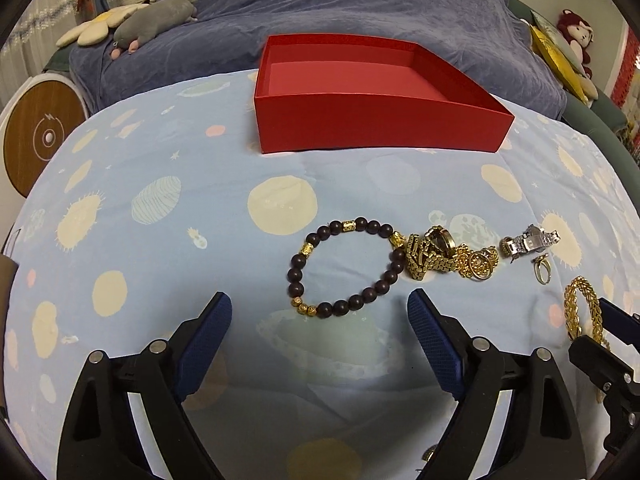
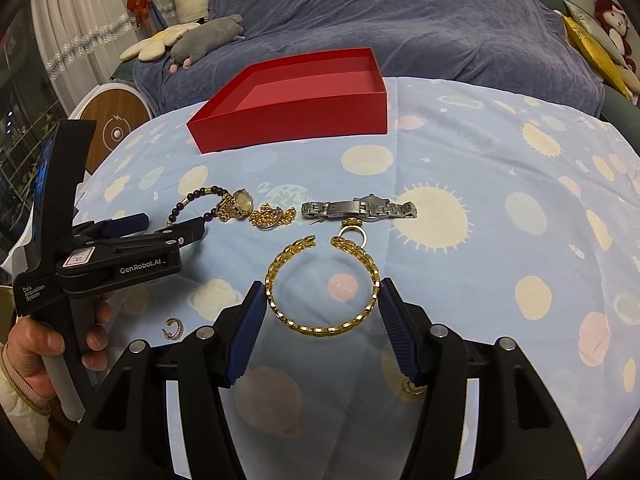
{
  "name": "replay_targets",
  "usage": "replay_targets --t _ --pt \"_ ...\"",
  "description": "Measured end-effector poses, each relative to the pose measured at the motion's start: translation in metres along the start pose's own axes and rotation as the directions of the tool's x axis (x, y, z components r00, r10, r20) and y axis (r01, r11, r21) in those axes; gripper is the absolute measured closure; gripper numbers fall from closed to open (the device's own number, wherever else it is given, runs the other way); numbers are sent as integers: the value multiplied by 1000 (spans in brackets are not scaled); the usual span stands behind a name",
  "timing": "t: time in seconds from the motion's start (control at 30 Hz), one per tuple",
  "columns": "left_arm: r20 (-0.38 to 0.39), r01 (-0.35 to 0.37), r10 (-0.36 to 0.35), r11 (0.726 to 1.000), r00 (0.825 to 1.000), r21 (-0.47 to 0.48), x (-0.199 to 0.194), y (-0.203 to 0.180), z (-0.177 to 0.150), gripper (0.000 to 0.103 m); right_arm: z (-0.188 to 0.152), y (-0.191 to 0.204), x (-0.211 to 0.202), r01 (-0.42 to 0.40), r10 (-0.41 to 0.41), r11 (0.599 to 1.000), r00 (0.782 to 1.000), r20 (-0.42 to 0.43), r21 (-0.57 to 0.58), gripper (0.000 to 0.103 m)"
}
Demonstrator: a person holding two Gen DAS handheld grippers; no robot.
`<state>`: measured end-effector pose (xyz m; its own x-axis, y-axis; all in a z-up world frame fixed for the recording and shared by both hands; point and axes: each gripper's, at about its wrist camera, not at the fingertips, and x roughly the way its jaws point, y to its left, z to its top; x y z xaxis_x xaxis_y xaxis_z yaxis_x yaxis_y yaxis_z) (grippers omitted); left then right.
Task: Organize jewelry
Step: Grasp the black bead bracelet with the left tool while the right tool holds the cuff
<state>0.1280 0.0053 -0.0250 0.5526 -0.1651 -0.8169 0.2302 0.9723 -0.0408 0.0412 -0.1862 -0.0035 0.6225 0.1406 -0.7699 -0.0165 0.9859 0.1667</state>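
An empty red box (image 1: 376, 128) (image 2: 296, 120) stands at the back of the blue patterned cloth. A dark bead bracelet (image 1: 344, 268) (image 2: 192, 202) lies just ahead of my open left gripper (image 1: 320, 304). Right of it lie a gold watch (image 1: 430, 254) (image 2: 238, 204), a gold chain (image 1: 476, 264) (image 2: 270, 214), a silver watch (image 1: 528, 240) (image 2: 358, 208) and a ring (image 1: 541, 268) (image 2: 354, 232). My right gripper (image 2: 322, 294) is open, its fingers either side of a gold link bangle (image 2: 320, 284) (image 1: 580, 312) on the cloth.
A small earring (image 2: 174, 328) lies left of my right gripper and another small gold piece (image 2: 412, 388) shows under its right finger. A sofa with a purple throw (image 1: 360, 8) and plush toys (image 1: 156, 20) lies behind. A round wooden charger (image 1: 40, 140) stands at the left.
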Motion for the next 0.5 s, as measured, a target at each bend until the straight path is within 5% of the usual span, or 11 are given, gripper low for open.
replay_targets --t 0.2,0.3,0.43,0.5 --pt "35 -9 11 999 999 -46 -3 10 12 20 3 -2 -1 -11 11 1000 1000 3 14 47" --pt "4 -2 3 999 1000 -53 9 12 14 43 2 2 0 -8 8 1000 1000 3 -3 47" --pt "22 -27 27 1000 999 -12 13 3 14 57 2 4 1 -11 11 1000 1000 -2 -6 47" --pt "29 -25 25 1000 999 2 13 0 14 80 2 4 2 -10 10 1000 1000 -3 -2 47"
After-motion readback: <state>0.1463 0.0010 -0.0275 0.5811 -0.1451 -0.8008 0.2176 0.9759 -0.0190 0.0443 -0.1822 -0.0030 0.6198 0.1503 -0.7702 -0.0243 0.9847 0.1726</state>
